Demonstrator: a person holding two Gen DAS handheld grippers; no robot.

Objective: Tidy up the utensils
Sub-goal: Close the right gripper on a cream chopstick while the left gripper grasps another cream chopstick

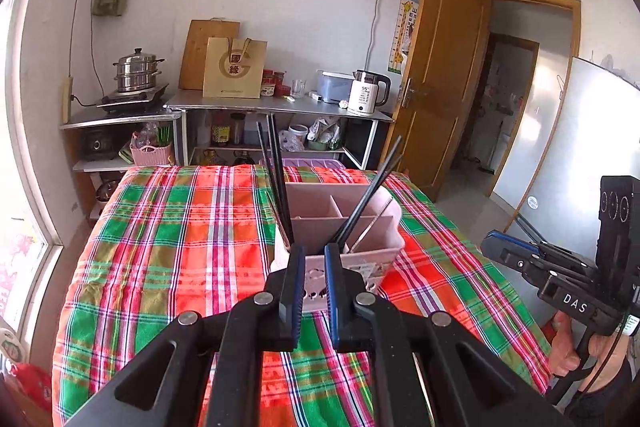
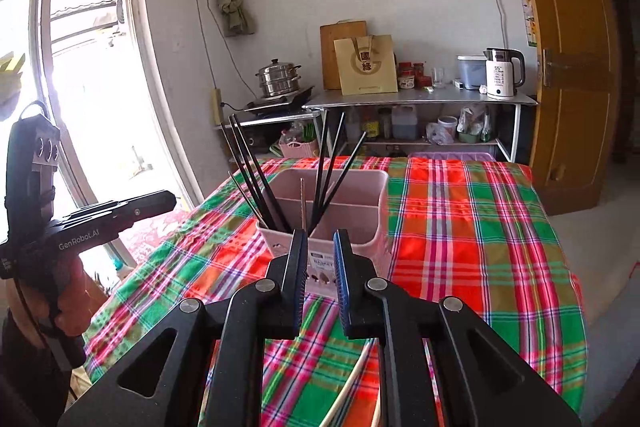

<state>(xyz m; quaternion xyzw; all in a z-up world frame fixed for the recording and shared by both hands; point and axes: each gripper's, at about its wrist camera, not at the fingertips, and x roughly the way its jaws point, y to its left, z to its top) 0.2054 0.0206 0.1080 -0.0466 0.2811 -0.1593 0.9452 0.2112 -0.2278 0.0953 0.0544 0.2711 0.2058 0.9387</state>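
A pink divided utensil holder (image 1: 340,227) stands near the middle of both frames on a worktop (image 1: 180,227) covered with a red, green and white plaid cloth. Black chopsticks (image 1: 276,171) lean out of its left compartment, and another black pair (image 1: 372,187) leans toward the right from a neighbouring compartment; a paler stick stands among them.

The left gripper (image 1: 312,255) fills the bottom centre of the left wrist view, its fingers (image 1: 294,283) parted with a narrow gap and grasping nothing, tips just in front of the holder's near wall. The right gripper (image 2: 320,243) sits the same way in the bottom centre of its own view, fingers (image 2: 344,267) released and empty, just short of the holder.

At the upper middle of both frames, a metal shelf unit carries a steamer pot (image 1: 138,71), a paper bag (image 1: 234,67) and a white kettle (image 1: 368,93). A wooden door (image 1: 444,67) stands open at upper right.
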